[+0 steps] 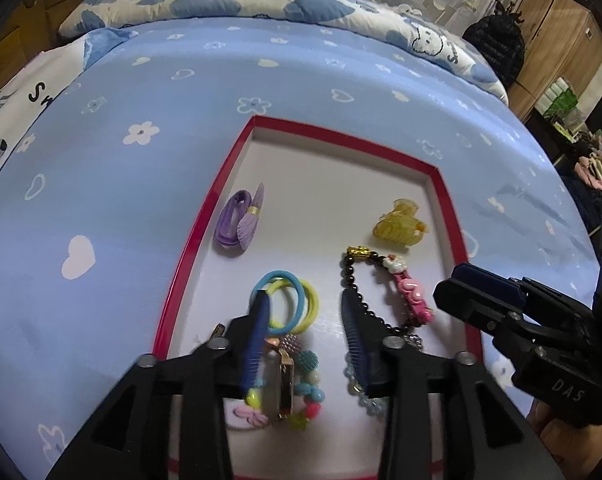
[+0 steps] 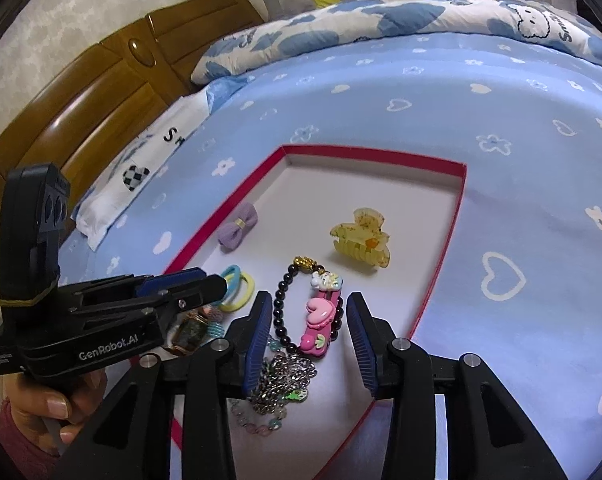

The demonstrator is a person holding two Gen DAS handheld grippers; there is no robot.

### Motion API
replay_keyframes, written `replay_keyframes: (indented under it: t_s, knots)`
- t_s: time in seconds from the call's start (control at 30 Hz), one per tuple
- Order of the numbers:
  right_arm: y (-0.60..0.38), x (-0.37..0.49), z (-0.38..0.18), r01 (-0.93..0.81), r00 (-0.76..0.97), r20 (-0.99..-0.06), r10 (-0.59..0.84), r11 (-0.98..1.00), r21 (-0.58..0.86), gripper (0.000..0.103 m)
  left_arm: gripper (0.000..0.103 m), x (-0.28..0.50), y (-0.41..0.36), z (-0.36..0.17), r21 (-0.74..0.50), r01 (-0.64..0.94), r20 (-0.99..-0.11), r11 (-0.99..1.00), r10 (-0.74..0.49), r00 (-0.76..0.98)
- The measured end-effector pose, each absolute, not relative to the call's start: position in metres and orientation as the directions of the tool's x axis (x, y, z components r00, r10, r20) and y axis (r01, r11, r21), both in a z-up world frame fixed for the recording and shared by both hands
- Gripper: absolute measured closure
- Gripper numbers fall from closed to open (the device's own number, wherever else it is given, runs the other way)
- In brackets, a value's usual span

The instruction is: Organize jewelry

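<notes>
A red-rimmed white tray point(image 1: 189, 240) point(image 2: 441, 272) lies on the blue bed sheet. In it lie a purple bow point(image 1: 241, 220) point(image 2: 237, 229), a yellow claw clip point(image 1: 399, 229) point(image 2: 361, 242), blue and yellow hair ties point(image 1: 289, 300) point(image 2: 237, 284), a black bead bracelet point(image 1: 351, 276) point(image 2: 281, 304), a pink hair clip point(image 1: 411, 294) point(image 2: 321, 320), a silver chain point(image 2: 281, 380) and a colourful bead bracelet point(image 1: 307, 380). My left gripper point(image 1: 307, 312) is open over the hair ties and a gold-framed clip point(image 1: 281, 384). My right gripper point(image 2: 309, 312) is open around the pink clip and black bracelet.
A blue and white quilt point(image 1: 261, 0) point(image 2: 381, 20) lies along the far side of the bed. A wooden headboard point(image 2: 101, 92) stands at the left. A pillow point(image 2: 141, 168) lies near it. Wooden cabinets point(image 1: 557, 32) stand at the right.
</notes>
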State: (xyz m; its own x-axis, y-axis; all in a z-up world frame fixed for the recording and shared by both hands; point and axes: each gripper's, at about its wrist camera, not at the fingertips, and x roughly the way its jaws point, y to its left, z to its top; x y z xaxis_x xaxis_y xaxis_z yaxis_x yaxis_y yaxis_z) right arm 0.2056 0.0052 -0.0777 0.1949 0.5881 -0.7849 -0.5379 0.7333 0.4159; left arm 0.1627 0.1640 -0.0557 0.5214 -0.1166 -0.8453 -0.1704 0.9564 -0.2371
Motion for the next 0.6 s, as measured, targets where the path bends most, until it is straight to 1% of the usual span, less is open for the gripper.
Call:
replay_keyframes:
  t_s: [0.13, 0.2, 0.27, 0.33, 0.47, 0.6]
  knots:
    - [-0.006, 0.201, -0.063, -0.529, 0.232, -0.756, 0.612, 0.732, 0.429, 0.060, 0.060, 0.146, 0.167, -0.044, -0.256, -0.186, -0.829, 0.948, -0.116, 0.547]
    - [-0.014, 0.199, -0.056, -0.519, 0.256, -0.740, 0.621, 0.735, 0.437, 0.057, 0.057, 0.137, 0.170, -0.039, -0.267, -0.201, -0.820, 0.942, -0.113, 0.561]
    - [-0.024, 0.196, -0.048, -0.507, 0.282, -0.725, 0.629, 0.739, 0.444, 0.046, 0.052, 0.125, 0.174, -0.032, -0.282, -0.223, -0.806, 0.933, -0.105, 0.582]
    - [-0.032, 0.194, -0.042, -0.497, 0.300, -0.709, 0.638, 0.739, 0.455, 0.039, 0.039, 0.112, 0.178, -0.025, -0.308, -0.250, -0.785, 0.918, -0.097, 0.612]
    - [-0.051, 0.186, -0.028, -0.473, 0.349, -0.668, 0.657, 0.739, 0.481, 0.027, 0.030, 0.085, 0.180, -0.010, -0.356, -0.276, -0.743, 0.893, -0.091, 0.663]
    - [-0.062, 0.176, -0.018, -0.463, 0.376, -0.640, 0.670, 0.734, 0.496, 0.021, 0.023, 0.066, 0.180, -0.002, -0.381, -0.283, -0.719, 0.880, -0.089, 0.689]
